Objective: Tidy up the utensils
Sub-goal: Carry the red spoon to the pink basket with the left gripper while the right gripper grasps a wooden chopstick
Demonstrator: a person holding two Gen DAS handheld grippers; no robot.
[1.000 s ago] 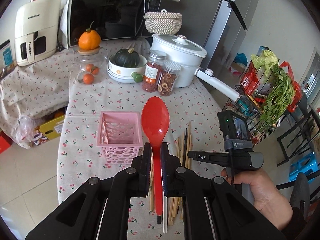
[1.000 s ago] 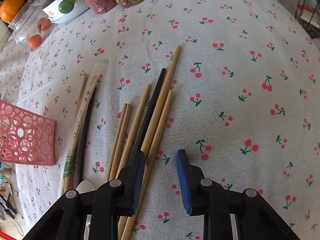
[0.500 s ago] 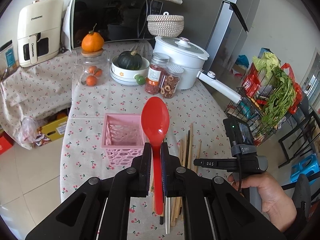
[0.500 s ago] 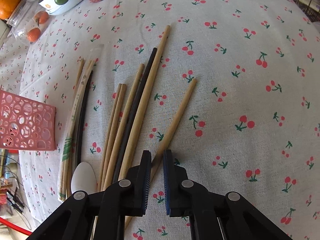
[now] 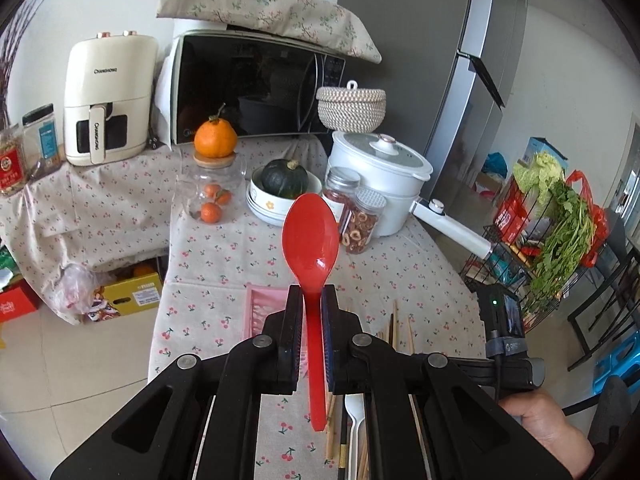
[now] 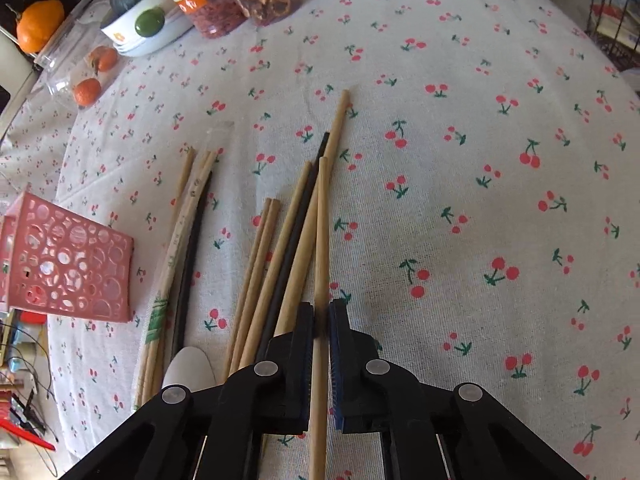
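My left gripper (image 5: 310,300) is shut on the handle of a red spoon (image 5: 310,236), held upright above the table, bowl upward. The pink perforated basket (image 5: 262,308) lies just below and behind it, mostly hidden; it also shows in the right wrist view (image 6: 68,260). My right gripper (image 6: 321,316) is shut on a wooden chopstick (image 6: 321,236), lifted slightly over the cherry tablecloth. Several wooden and black chopsticks (image 6: 276,248) lie left of it, with a wrapped pair (image 6: 180,240) and a white spoon (image 6: 188,368).
At the table's far end stand a white pot (image 5: 380,184), two spice jars (image 5: 352,216), a bowl with a green squash (image 5: 284,192) and a glass jar with an orange on top (image 5: 214,176). A vegetable rack (image 5: 548,236) stands to the right.
My right gripper closed on one wooden chopstick and lifted it, swinging it in line with the fingers. My left gripper rose with the red spoon, so the basket sank out of view.
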